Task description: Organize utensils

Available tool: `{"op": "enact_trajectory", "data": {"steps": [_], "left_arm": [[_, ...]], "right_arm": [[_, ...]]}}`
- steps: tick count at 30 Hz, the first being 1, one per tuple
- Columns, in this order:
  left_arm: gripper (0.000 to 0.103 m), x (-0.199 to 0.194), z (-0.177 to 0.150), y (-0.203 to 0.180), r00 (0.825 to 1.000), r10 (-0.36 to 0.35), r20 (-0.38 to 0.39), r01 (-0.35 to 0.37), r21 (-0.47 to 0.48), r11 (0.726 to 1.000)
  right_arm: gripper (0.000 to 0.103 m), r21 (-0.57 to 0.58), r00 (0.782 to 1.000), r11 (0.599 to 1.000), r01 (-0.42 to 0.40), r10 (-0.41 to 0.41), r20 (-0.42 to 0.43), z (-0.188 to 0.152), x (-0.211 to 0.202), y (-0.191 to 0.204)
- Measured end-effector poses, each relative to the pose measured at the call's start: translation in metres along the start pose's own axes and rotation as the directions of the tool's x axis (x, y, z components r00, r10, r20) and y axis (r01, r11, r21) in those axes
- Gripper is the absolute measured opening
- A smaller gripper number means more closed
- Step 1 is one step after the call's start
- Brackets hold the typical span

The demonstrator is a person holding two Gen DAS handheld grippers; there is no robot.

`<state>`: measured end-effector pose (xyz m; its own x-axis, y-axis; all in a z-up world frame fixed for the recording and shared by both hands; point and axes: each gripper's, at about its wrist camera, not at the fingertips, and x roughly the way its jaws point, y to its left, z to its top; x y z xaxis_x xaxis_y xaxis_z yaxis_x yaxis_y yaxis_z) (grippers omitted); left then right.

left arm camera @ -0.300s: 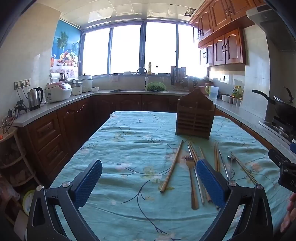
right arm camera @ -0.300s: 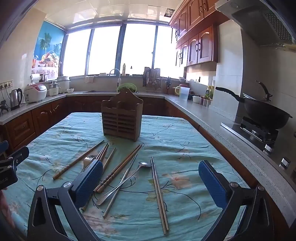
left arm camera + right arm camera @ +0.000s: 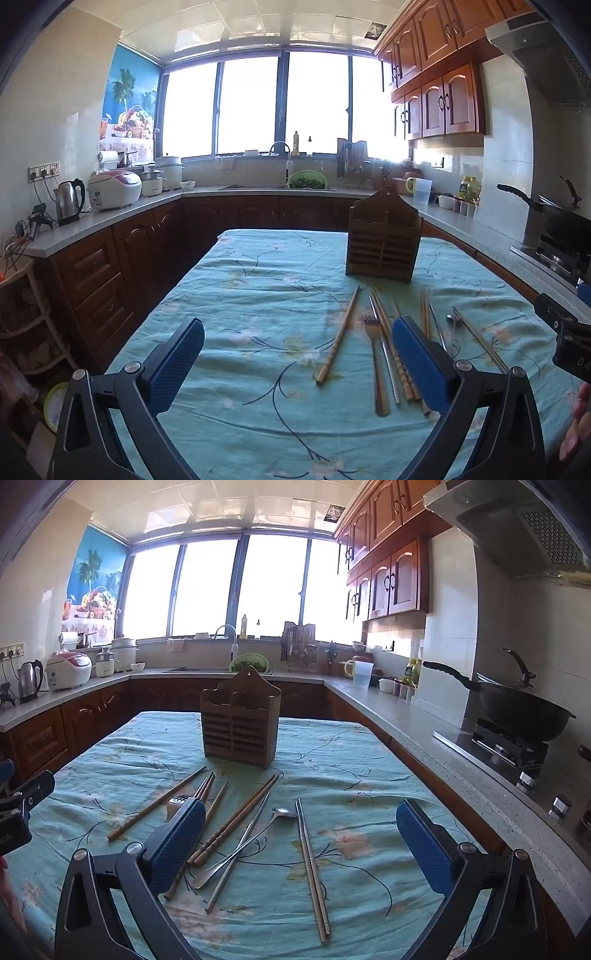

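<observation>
A brown wooden utensil holder [image 3: 384, 242] [image 3: 240, 725] stands upright on the table's far half. In front of it lie loose utensils: a single wooden chopstick [image 3: 338, 338] [image 3: 155, 805], a fork [image 3: 376, 363] [image 3: 177, 800], brown chopstick pairs [image 3: 234, 821], a metal spoon [image 3: 247, 845] and a metal chopstick pair [image 3: 312, 871]. My left gripper [image 3: 297, 363] is open and empty, hovering above the cloth left of the utensils. My right gripper [image 3: 301, 843] is open and empty above the spoon and metal chopsticks.
The table carries a teal flowered cloth [image 3: 258, 295]. Kitchen counters run around it, with a kettle [image 3: 68, 201], a rice cooker [image 3: 114, 190], a sink and a wok [image 3: 517, 709] on a stove at the right. The right gripper's body shows at the left wrist view's right edge [image 3: 565, 332].
</observation>
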<state>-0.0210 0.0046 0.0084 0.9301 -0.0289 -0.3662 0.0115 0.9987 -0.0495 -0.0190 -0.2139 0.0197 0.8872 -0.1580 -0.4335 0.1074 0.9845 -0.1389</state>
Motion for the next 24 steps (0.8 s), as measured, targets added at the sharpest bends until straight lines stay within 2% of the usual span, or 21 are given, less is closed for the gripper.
{"op": "enact_trajectory", "data": {"steps": [10, 24], "left_arm": [[0.102, -0.013, 0.003, 0.007, 1.0, -0.013, 0.023, 0.013, 0.005, 1.0], [0.102, -0.01, 0.001, -0.003, 0.999, -0.009, 0.03, 0.009, 0.019, 1.0]], "right_arm": [[0.103, 0.03, 1.0, 1.0, 0.002, -0.002, 0.021, 0.006, -0.011, -0.01], [0.103, 0.029, 1.0, 1.0, 0.005, -0.006, 0.023, 0.007, -0.013, -0.011]]}}
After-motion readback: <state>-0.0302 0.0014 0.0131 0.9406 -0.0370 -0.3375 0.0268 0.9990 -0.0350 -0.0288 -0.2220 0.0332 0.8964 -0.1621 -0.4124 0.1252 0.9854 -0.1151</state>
